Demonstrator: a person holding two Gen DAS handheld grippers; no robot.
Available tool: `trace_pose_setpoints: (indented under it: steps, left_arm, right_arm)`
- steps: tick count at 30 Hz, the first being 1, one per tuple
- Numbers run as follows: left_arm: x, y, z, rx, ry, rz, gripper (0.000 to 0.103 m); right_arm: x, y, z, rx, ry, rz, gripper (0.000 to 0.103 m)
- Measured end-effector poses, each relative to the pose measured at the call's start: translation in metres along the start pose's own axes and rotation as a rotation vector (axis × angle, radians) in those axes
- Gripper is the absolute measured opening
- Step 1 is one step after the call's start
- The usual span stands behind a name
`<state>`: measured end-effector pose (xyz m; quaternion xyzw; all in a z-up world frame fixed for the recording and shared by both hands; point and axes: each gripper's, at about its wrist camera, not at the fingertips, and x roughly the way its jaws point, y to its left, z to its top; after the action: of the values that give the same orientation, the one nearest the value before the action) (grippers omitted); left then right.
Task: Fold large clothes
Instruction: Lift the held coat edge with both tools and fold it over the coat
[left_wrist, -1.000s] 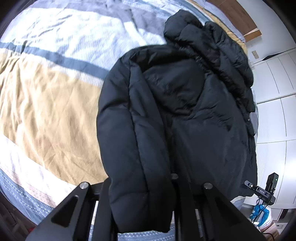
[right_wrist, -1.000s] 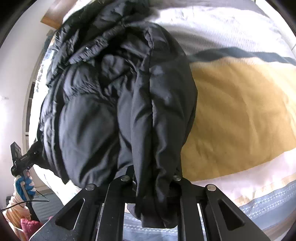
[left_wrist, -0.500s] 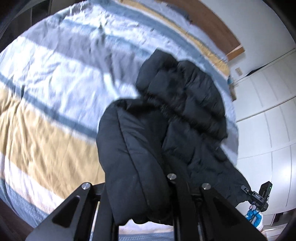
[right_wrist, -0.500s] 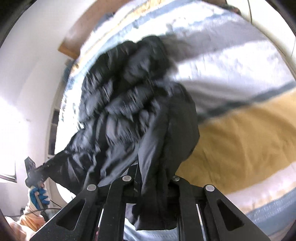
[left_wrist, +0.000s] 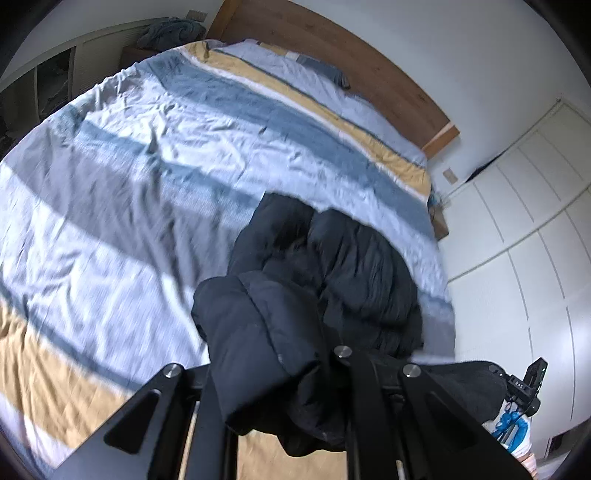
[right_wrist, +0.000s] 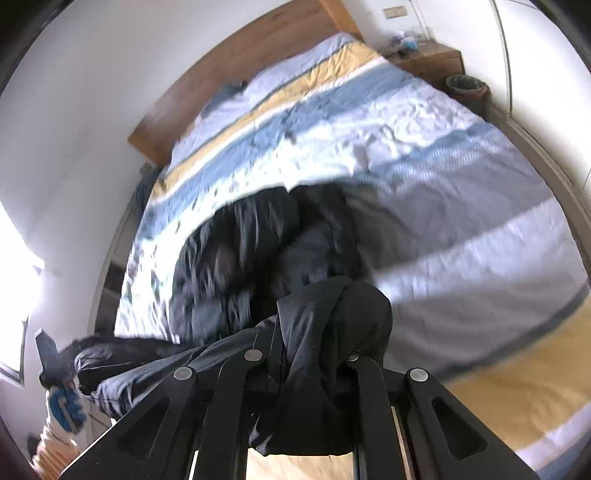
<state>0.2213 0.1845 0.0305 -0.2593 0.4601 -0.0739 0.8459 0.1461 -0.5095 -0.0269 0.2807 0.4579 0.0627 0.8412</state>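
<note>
Black jacket (left_wrist: 332, 266) half raised off striped bed (left_wrist: 129, 177), hem pinched in left gripper (left_wrist: 280, 387) and right gripper (right_wrist: 314, 373), top end resting on covers. Mid-fold, seemingly: no neat bundle yet, folding over and flattening left.

jacket (right_wrist: 236, 258): motion-blurred, right view | left gripper (left_wrist: 280, 398) fingertips: buried in jacket folds | bedspread (left_wrist: 110, 221): edges cropped

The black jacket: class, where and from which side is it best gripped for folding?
Grip the jacket at its near hem, coming from the foot of the bed: that edge bunches thickly toward you, as the left tongs and right tongs show.
</note>
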Motion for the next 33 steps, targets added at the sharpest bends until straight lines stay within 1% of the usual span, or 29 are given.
trace_pose_setpoints:
  steps: [2,3,5,8,12,14,15,16,19,21,22,23,24,26,29,31,32,33]
  left_arm:
    - [0.011,-0.003,0.02,-0.008,-0.012,-0.004,0.012]
    - [0.023,-0.006,0.034,-0.01,-0.018,0.0,0.012]
    - [0.039,-0.009,0.052,-0.007,-0.02,0.01,0.012]
    - [0.075,-0.01,0.08,-0.022,-0.017,0.027,0.012]
    - [0.136,-0.004,0.115,-0.071,0.003,0.058,0.012]
    - [0.161,-0.001,0.128,-0.095,0.016,0.072,0.013]
    - [0.176,0.001,0.135,-0.108,0.024,0.082,0.015]
    - [0.195,0.004,0.142,-0.122,0.035,0.095,0.015]
    - [0.238,0.011,0.154,-0.153,0.067,0.113,0.017]
    - [0.268,0.02,0.158,-0.175,0.094,0.116,0.022]
    - [0.278,0.024,0.158,-0.183,0.101,0.122,0.027]
    - [0.288,0.028,0.158,-0.192,0.108,0.128,0.03]
    - [0.301,0.034,0.156,-0.207,0.121,0.136,0.036]
    - [0.315,0.041,0.154,-0.226,0.128,0.143,0.043]
    - [0.329,0.051,0.152,-0.259,0.133,0.115,0.05]
    - [0.329,0.056,0.153,-0.28,0.134,0.089,0.055]
    - [0.327,0.059,0.155,-0.304,0.124,0.061,0.057]
    - [0.321,0.063,0.158,-0.339,0.11,0.029,0.059]
  right_arm:
    - [0.012,0.002,0.021,0.034,-0.018,-0.011,0.01]
    - [0.02,0.003,0.033,0.051,-0.027,-0.018,0.01]
    - [0.039,0.005,0.056,0.085,-0.038,-0.024,0.01]
    - [0.067,0.005,0.082,0.141,-0.04,-0.034,0.011]
    - [0.115,0.0,0.117,0.216,-0.026,-0.064,0.012]
    - [0.138,-0.004,0.132,0.255,-0.017,-0.077,0.012]
    - [0.151,-0.006,0.138,0.273,-0.014,-0.084,0.012]
    - [0.162,-0.008,0.143,0.283,-0.009,-0.091,0.012]
    - [0.199,-0.019,0.156,0.323,0.017,-0.121,0.013]
    - [0.221,-0.027,0.16,0.337,0.031,-0.144,0.013]
    - [0.231,-0.03,0.16,0.342,0.038,-0.158,0.013]
    - [0.241,-0.034,0.16,0.348,0.046,-0.17,0.013]
    - [0.251,-0.038,0.159,0.355,0.056,-0.179,0.013]
    - [0.265,-0.044,0.155,0.371,0.071,-0.184,0.013]
    - [0.28,-0.049,0.151,0.375,0.09,-0.185,0.016]
    - [0.282,-0.051,0.151,0.385,0.083,-0.174,0.021]
    - [0.281,-0.053,0.151,0.404,0.077,-0.153,0.029]
    - [0.279,-0.054,0.152,0.418,0.065,-0.142,0.041]
